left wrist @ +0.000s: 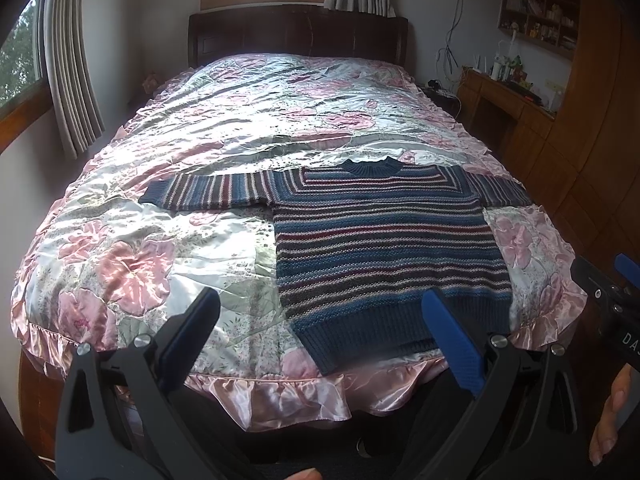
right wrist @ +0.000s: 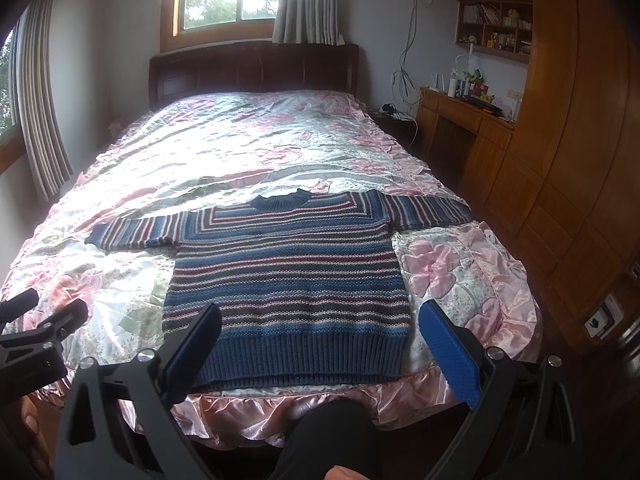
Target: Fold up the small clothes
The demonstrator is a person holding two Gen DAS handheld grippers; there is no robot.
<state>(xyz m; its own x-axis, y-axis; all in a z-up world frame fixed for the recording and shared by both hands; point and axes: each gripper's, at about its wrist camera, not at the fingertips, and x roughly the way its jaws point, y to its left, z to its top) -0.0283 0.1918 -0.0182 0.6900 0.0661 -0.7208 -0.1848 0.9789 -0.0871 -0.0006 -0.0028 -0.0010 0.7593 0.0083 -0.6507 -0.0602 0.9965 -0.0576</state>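
A small knitted sweater striped in blue, maroon and white [right wrist: 288, 280] lies flat at the foot of the pink floral satin bed [right wrist: 248, 140], sleeves spread toward 9 and 3 o'clock, ready for folding. The left claw [left wrist: 324, 332] and right claw [right wrist: 320, 340] hover spread wide above its hem, holding nothing.

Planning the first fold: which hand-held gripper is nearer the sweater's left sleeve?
Left. The left hand-held gripper hovers off the hem on the left sleeve side; the right hand-held gripper hovers over the hem's middle.
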